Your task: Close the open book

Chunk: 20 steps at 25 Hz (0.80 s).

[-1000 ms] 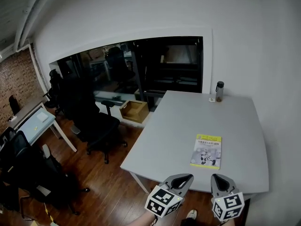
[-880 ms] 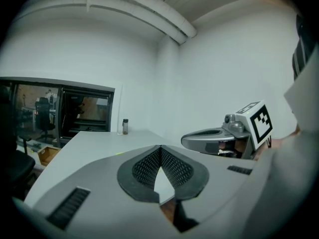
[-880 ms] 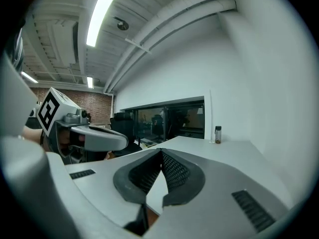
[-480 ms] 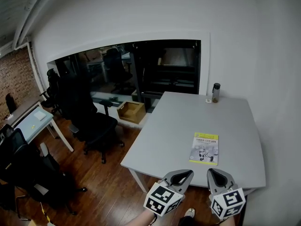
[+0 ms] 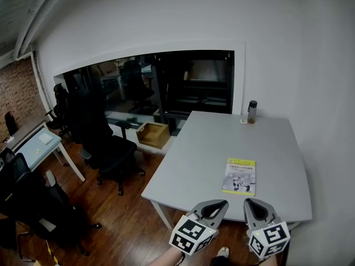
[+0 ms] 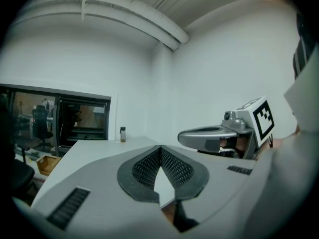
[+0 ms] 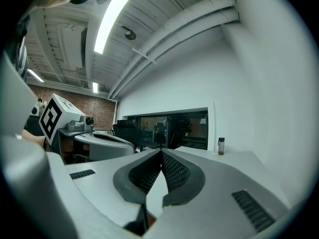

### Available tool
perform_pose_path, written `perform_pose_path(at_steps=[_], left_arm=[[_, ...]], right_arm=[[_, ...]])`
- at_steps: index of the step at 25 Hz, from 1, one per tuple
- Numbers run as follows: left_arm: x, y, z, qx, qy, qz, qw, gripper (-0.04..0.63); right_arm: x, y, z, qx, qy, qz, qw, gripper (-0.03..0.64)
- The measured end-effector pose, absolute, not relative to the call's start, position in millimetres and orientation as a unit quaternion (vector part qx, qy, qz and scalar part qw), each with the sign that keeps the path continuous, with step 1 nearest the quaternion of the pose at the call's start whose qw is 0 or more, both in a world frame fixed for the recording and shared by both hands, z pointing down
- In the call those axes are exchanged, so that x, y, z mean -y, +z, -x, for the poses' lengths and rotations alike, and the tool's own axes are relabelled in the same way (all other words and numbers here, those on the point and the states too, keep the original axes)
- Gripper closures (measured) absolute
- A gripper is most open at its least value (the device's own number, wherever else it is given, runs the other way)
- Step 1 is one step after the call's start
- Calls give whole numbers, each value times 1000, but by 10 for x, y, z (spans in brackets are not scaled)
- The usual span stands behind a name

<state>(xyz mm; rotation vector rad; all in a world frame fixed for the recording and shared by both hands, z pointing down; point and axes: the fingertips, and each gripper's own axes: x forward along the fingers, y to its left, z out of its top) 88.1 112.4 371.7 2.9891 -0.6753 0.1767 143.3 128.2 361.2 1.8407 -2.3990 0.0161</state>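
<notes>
A book [image 5: 239, 177] with a yellow and white cover lies flat and closed on the grey table [image 5: 194, 154], near its front right. Both grippers hang in front of the table's near edge, short of the book. My left gripper [image 5: 221, 204] is shut with nothing in it; in the left gripper view its dark ribbed pads meet at the tip [image 6: 160, 147]. My right gripper [image 5: 247, 202] is shut and empty too, with its pads touching [image 7: 161, 152]. The book is hidden behind the jaws in both gripper views.
A small dark-capped bottle [image 5: 252, 112] stands at the table's far edge by the white wall. Black office chairs [image 5: 108, 143] and a wooden box [image 5: 153, 134] sit on the wood floor to the left. A small light desk [image 5: 39, 143] stands further left.
Both grippers have risen slightly toward the table's near edge and stay shut. The book lies where it was.
</notes>
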Motion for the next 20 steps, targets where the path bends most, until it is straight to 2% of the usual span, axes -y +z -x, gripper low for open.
perform_pose_path(at_steps=[20], left_arm=[[-1186,3664,-925,218,57,-974,33,591]], right_arm=[[-1348,3604,-1499,792,-2,-607,66,612]])
